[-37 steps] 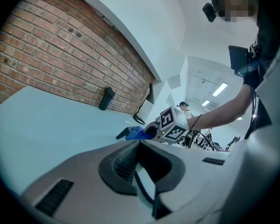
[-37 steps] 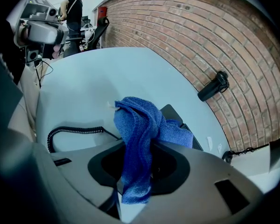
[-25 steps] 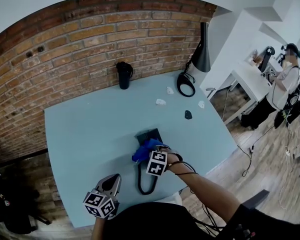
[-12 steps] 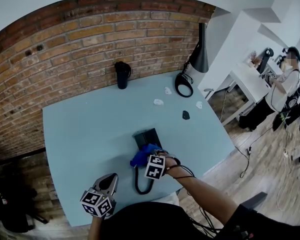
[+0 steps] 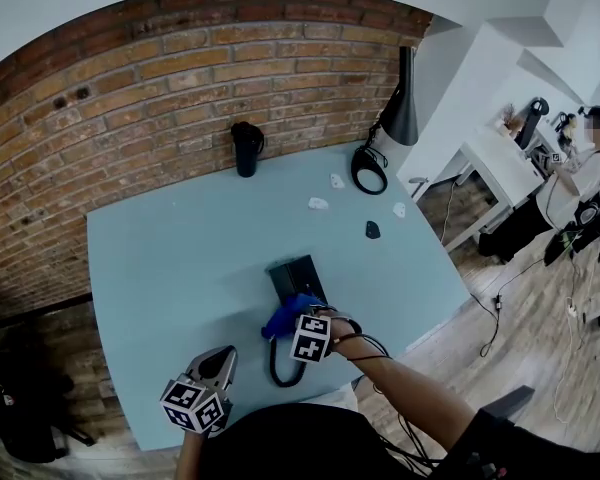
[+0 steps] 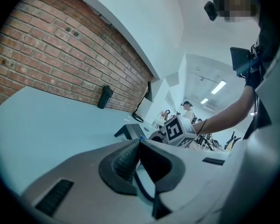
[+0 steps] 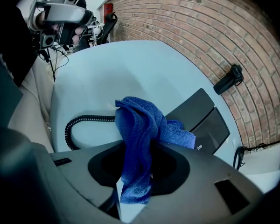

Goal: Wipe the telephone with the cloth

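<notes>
The black telephone lies mid-table, its coiled cord looping toward the near edge. My right gripper is shut on the blue cloth, which drapes over the phone's near end. My left gripper hovers low at the front left of the table, jaws shut with nothing between them, apart from the phone.
Light blue table against a brick wall. A black tumbler stands at the back, a black lamp with its round base at back right. Small white bits and a dark object lie right of the phone. A person stands far right.
My right gripper with the cloth has slid slightly toward the near end of the phone. The left gripper has stayed nearly still.
</notes>
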Tool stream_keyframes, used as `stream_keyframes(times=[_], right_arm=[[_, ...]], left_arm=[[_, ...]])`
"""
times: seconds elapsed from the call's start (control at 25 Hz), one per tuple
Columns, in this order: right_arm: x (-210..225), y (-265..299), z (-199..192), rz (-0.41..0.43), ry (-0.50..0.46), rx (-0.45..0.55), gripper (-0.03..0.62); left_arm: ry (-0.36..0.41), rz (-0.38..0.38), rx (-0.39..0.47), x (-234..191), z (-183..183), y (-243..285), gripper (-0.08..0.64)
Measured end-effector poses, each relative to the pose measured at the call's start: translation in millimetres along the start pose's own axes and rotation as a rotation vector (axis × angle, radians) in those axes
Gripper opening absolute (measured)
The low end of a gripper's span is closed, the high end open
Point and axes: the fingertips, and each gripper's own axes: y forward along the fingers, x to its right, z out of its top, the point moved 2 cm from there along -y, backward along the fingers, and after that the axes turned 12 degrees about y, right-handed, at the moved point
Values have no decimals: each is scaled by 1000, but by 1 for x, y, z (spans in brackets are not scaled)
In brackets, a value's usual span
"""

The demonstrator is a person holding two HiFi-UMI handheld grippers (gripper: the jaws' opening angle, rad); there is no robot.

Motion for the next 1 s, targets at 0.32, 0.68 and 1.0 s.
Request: stream_keyframes(times=[0.32,0.68,1.0], right_arm=[[-10,2,-5,31,-3,-9,130],[-17,5,-9,38,11,2,130],[-26,7,-17,39,28,-3,130]], left_arm=[[4,0,-3,0,0,0,8],[-5,3,-13,-1,-5,-2,8],[3,-11,-7,3,-2,1,8]])
